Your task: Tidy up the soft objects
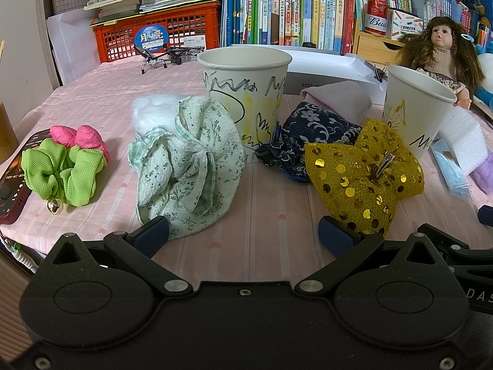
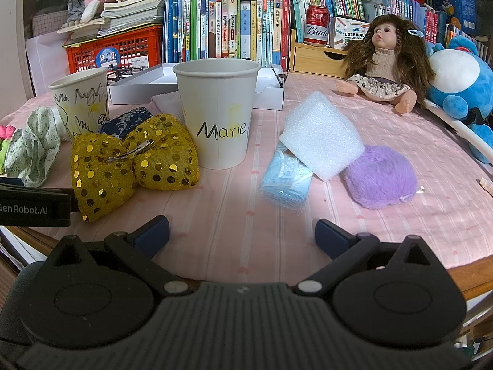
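Two paper cups stand upright on the pink tablecloth (image 2: 246,222). The scribbled cup (image 1: 246,92) sits left of the cup marked "Marie" (image 2: 218,114); the insides of both are hidden from these low angles. A shallow white box (image 2: 148,83) lies behind them.

The left gripper (image 1: 243,234) has its fingers spread apart and holds nothing; a floral green cloth (image 1: 188,166) lies just past its left fingertip and a gold sequin bow (image 1: 363,172) past its right. The right gripper (image 2: 243,234) is likewise spread wide and empty, over a bare strip of tablecloth near the front edge of the table.

Only the left view shows the green scrunchie (image 1: 64,172), a pink piece (image 1: 83,137) behind it, and a phone (image 1: 12,185) at the left edge. A dark blue patterned cloth (image 1: 305,132) lies between the cups. The right view alone shows fully the white foam block (image 2: 320,135) resting on a blue packet (image 2: 286,182) and touching a purple plush pad (image 2: 382,178), with a doll (image 2: 385,61) far right.
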### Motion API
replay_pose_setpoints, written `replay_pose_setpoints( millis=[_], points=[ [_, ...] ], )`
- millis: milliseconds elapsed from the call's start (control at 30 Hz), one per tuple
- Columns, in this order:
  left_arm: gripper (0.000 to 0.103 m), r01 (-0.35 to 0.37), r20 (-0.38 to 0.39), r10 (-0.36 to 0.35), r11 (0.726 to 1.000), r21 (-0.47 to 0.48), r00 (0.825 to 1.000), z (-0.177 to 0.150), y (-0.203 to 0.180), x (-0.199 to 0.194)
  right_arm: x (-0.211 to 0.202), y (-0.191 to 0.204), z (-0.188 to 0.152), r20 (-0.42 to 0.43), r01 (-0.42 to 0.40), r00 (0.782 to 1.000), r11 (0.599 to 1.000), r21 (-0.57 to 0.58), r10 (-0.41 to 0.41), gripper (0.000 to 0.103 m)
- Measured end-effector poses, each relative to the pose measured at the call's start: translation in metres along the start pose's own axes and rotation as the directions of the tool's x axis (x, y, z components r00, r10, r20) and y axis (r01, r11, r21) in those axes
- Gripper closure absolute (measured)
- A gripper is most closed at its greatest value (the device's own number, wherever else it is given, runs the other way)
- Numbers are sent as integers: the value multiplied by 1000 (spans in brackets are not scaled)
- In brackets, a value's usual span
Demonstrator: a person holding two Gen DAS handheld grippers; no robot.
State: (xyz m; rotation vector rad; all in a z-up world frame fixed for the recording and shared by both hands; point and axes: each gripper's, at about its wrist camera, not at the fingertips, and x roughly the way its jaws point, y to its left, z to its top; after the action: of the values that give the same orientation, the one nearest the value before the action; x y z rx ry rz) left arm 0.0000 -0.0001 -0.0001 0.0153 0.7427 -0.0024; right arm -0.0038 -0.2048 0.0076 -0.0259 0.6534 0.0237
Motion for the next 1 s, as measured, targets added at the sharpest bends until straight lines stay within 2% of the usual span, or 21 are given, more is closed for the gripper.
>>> replay_pose_setpoints(
  millis=[400, 1000],
  points=[
    [0, 10, 18, -10, 1000, 9, 1000, -2, 4, -2, 0, -1, 0, 15, 0, 1000, 1000, 2, 0, 0],
    [0, 40, 97, -43, 999, 31, 994, -14, 10, -3, -2, -3, -7, 53, -8, 999, 1000, -1, 8, 0]
  ],
)
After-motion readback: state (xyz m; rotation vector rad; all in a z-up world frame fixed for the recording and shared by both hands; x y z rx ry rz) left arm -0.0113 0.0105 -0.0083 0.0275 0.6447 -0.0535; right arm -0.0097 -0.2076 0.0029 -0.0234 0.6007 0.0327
